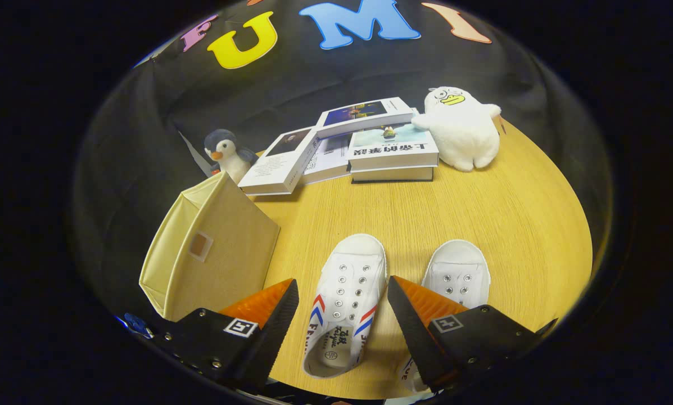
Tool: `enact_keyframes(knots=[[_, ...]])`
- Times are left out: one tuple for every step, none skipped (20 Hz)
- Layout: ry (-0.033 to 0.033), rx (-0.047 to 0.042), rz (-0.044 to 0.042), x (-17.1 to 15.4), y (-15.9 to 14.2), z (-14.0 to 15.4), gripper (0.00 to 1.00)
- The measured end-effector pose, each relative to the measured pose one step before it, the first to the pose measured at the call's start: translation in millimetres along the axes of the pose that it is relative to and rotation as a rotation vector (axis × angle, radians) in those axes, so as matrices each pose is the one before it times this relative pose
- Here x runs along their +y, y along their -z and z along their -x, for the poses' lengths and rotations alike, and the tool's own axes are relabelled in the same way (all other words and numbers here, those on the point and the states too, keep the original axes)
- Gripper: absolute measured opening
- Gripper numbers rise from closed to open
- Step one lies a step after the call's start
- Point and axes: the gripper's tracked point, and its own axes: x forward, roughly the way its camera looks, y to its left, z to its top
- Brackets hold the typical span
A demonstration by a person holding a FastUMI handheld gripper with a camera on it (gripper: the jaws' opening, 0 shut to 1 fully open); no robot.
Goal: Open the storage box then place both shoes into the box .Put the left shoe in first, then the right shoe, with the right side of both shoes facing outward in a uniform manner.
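Note:
Two white canvas shoes lie on the wooden table (482,208), toes pointing away from me. One shoe (344,304) with red and blue stripes sits between my fingers, below them; neither finger touches it. The second shoe (460,273) lies just to its right, partly hidden behind my right finger. My gripper (343,306) is open, held above the shoes. The beige fabric storage box (212,253) stands to the left of the shoes, beside my left finger, with its lid down and a small label window on its side.
Beyond the shoes, at the back of the table, several books (358,146) lie stacked and fanned. A white duck plush (463,126) sits to their right, a small penguin plush (226,152) to their left behind the box. Black cloth walls the booth.

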Motion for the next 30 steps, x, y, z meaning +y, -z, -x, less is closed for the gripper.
enact_keyframes(knots=[[0.00553, 0.01094, -0.00295, -3.16, 3.47, -4.16, 0.97], [0.00085, 0.01358, -0.00960, -0.14, 4.42, -3.78, 0.97], [-0.00017, 0.01462, -0.01380, -1.53, 3.48, -2.94, 0.97], [0.00037, 0.01668, -0.01373, -2.00, 5.48, -3.07, 0.96], [0.00158, 0.01664, -0.00953, -1.75, 3.63, -3.52, 0.96], [0.00313, 0.01788, -0.00820, -2.20, 5.17, -1.99, 0.96], [0.00256, 0.01711, -0.00843, -1.97, 4.88, -2.65, 0.96], [0.00557, 0.01172, -0.00560, -2.73, 3.85, -2.90, 0.96], [0.00365, 0.01210, -0.00426, -1.56, 3.15, -3.71, 0.93], [0.00948, 0.01676, 0.00054, -3.59, 3.44, -3.41, 0.92], [0.00213, 0.01486, -0.00031, -1.49, 4.19, -1.98, 0.87], [-0.00168, 0.00596, -0.00172, -0.25, 0.35, -1.56, 0.86], [-0.00755, 0.00369, -0.00341, 1.28, -0.59, -1.00, 0.86], [-0.00462, 0.00856, -0.00721, 0.86, 2.51, -1.07, 0.84], [-0.00093, 0.00730, -0.00715, -0.55, 0.90, -2.90, 0.77], [-0.00698, 0.00467, -0.00915, 1.41, 0.92, -2.90, 0.77], [-0.03348, 0.00526, -0.02387, 5.48, 0.61, 0.09, 0.77], [-0.00656, 0.00372, -0.02587, 1.72, 1.49, -0.91, 0.67], [-0.00714, 0.00543, -0.01283, 0.20, 0.65, -0.76, 0.53], [0.00308, 0.00278, -0.00898, -1.64, 1.40, 0.54, 0.53], [0.00855, -0.00892, -0.01523, -3.00, -1.86, -0.81, 0.51], [0.02358, 0.00810, -0.01889, -6.88, 3.17, -0.70, 0.36], [-0.01137, -0.00320, -0.02917, 1.70, -0.72, 0.31, 0.16], [-0.00282, 0.00550, -0.00645, 0.84, 0.74, 0.93, 0.16], [0.01495, -0.00326, 0.01343, -2.40, 0.91, 0.55, 0.16], [0.00826, -0.03415, -0.04049, 2.51, -5.90, -5.93, 0.16], [0.00083, -0.00122, -0.00602, -1.22, 0.60, 13.67, 0.00], [-0.00414, -0.00130, -0.00735, 0.59, -1.71, -2.08, 0.01], [-0.00714, 0.00534, -0.00355, 3.89, 0.18, 7.21, 0.01], [-0.01107, 0.00117, -0.00107, 4.11, -2.07, 5.38, 0.01]])
